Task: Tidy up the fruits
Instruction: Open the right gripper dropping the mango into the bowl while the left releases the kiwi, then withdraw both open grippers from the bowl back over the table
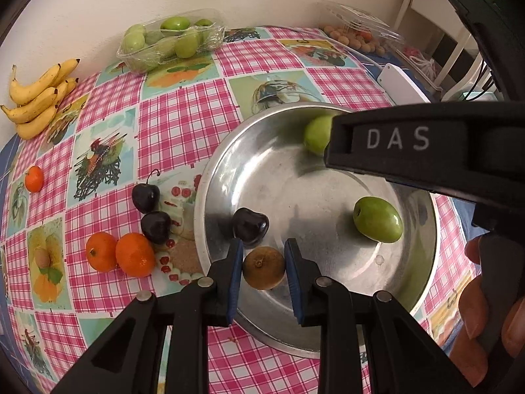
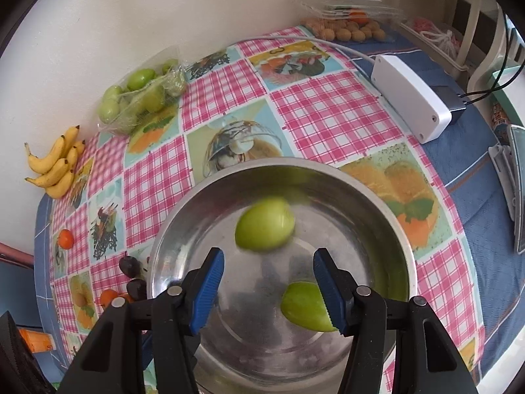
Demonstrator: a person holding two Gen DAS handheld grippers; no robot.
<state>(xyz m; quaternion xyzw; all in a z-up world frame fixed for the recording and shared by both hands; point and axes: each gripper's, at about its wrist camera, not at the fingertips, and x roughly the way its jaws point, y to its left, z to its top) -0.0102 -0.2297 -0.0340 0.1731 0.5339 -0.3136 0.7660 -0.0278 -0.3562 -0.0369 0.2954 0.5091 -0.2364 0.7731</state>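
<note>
My left gripper (image 1: 264, 243) is shut on a small round brown fruit (image 1: 264, 267), low over the near side of a steel bowl (image 1: 210, 177). A dark cherry (image 1: 251, 226) lies in the bowl just beyond the fingertips. One green fruit (image 1: 377, 219) lies at the bowl's right; a second (image 1: 315, 135) sits at the far side, half hidden by the right gripper's body. My right gripper (image 2: 268, 253) hangs open over the bowl (image 2: 170, 229). Under it are a blurred green fruit (image 2: 265, 223) and another (image 2: 303, 307) behind the right finger.
Left of the bowl lie two dark cherries (image 1: 145, 197), two mandarins (image 1: 134, 254) and a lone mandarin (image 1: 34, 179). Bananas (image 1: 36, 98) and a tray of green fruits (image 1: 170, 39) sit by the wall. A white box (image 2: 410, 98) and a clear box of small brown fruits (image 2: 347, 32) stand at the right.
</note>
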